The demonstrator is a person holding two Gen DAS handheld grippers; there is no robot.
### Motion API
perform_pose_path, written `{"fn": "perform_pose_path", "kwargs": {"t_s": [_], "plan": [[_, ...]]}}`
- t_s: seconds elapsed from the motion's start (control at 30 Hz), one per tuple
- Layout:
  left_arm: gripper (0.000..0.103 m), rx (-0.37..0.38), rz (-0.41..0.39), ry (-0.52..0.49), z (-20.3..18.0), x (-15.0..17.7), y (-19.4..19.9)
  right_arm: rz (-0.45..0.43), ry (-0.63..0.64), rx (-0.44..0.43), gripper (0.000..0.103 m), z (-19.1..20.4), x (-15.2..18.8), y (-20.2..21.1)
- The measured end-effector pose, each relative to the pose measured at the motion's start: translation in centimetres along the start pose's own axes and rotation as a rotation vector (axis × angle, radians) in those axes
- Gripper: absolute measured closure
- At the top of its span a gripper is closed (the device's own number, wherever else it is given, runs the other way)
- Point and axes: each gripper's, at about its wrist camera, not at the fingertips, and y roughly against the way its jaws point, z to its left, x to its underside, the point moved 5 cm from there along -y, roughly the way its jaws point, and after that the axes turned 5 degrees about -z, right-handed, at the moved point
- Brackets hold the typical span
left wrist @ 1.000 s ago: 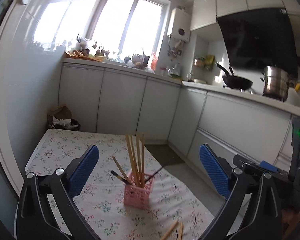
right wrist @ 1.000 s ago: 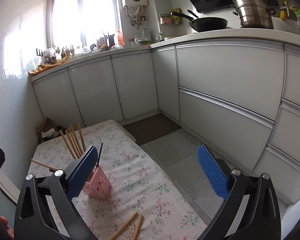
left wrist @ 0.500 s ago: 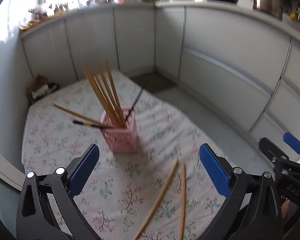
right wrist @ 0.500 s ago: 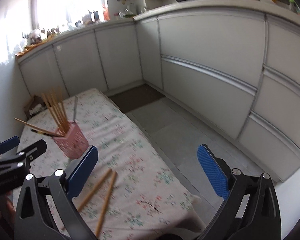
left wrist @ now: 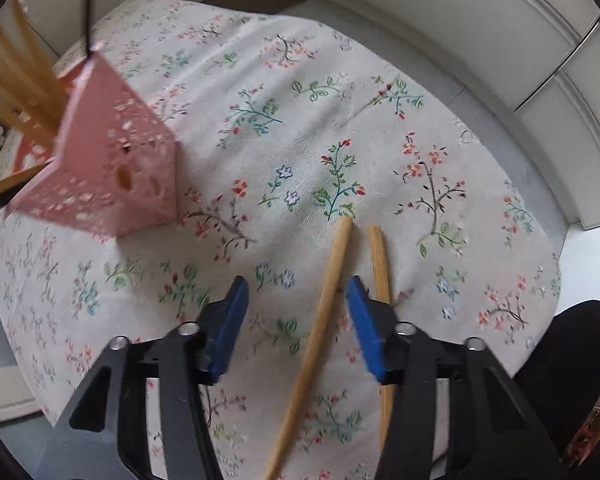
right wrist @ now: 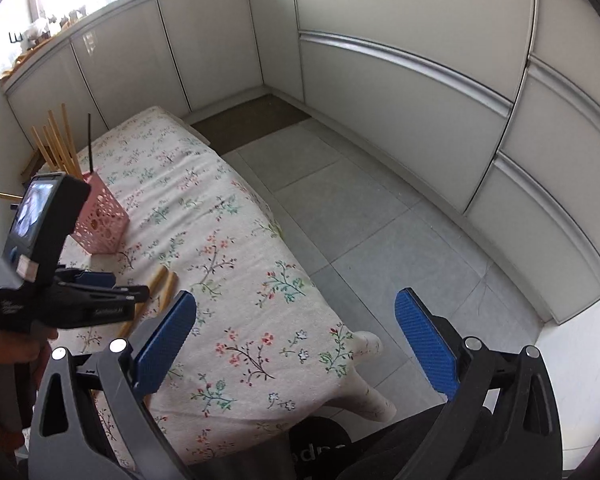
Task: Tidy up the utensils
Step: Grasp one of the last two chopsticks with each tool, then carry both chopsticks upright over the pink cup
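Observation:
Two wooden chopsticks lie side by side on the floral tablecloth [left wrist: 340, 128]. My left gripper [left wrist: 298, 316] is low over them, open, its jaws partly narrowed around the left chopstick [left wrist: 324, 304]; the right chopstick [left wrist: 380, 264] passes under the right pad. A pink perforated holder [left wrist: 112, 164] with several chopsticks stands to the upper left. In the right wrist view, the left gripper [right wrist: 112, 286] sits over the chopsticks [right wrist: 164, 280] near the holder [right wrist: 100, 220]. My right gripper [right wrist: 296, 344] is open and empty above the table's right edge.
The tablecloth [right wrist: 228, 240] drapes over the table's near right corner. Grey tiled floor [right wrist: 360, 208] and white cabinet fronts [right wrist: 400, 40] lie to the right and behind. A dark knee or trouser leg [left wrist: 564, 352] is at the lower right.
My left gripper has dropped down and forward onto the two loose chopsticks and its jaws have narrowed around one. The right gripper has tilted down and stayed open.

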Motion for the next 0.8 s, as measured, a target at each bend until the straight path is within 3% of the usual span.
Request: {"fn": "perform_pose_path", "kwargs": {"t_s": [0.07,0.3,0.33,0.43,0.5,0.63,0.8], "plan": [[0.066,0.001,0.013,-0.016,-0.1,-0.3,-0.6,0.013,-0.003,0.002,0.006,-0.2,0.1,-0.4],[0.071,0.030,0.035,-0.038,0.0,-0.7,-1.5,0.054,-0.010,0.007,0.006,0.0,0.2,-1.9],[0.081,0.055,0.034,-0.036,-0.1,-0.7,-1.6,0.059,-0.008,0.010,0.006,0.2,0.2,-2.1],[0.095,0.091,0.011,-0.018,0.0,0.0,-1.3,0.073,0.004,0.020,0.006,1.0,0.2,-3.0],[0.097,0.109,-0.028,0.035,0.9,0.9,-1.0,0.089,0.011,0.017,0.006,1.9,0.1,-3.8],[0.097,0.104,-0.178,0.103,3.2,3.2,1.6,0.135,0.036,-0.007,0.006,5.4,-0.1,-5.8],[0.096,0.028,-0.328,0.144,5.2,6.4,7.2,0.204,0.149,0.061,0.007,11.3,0.5,-9.5]]}}
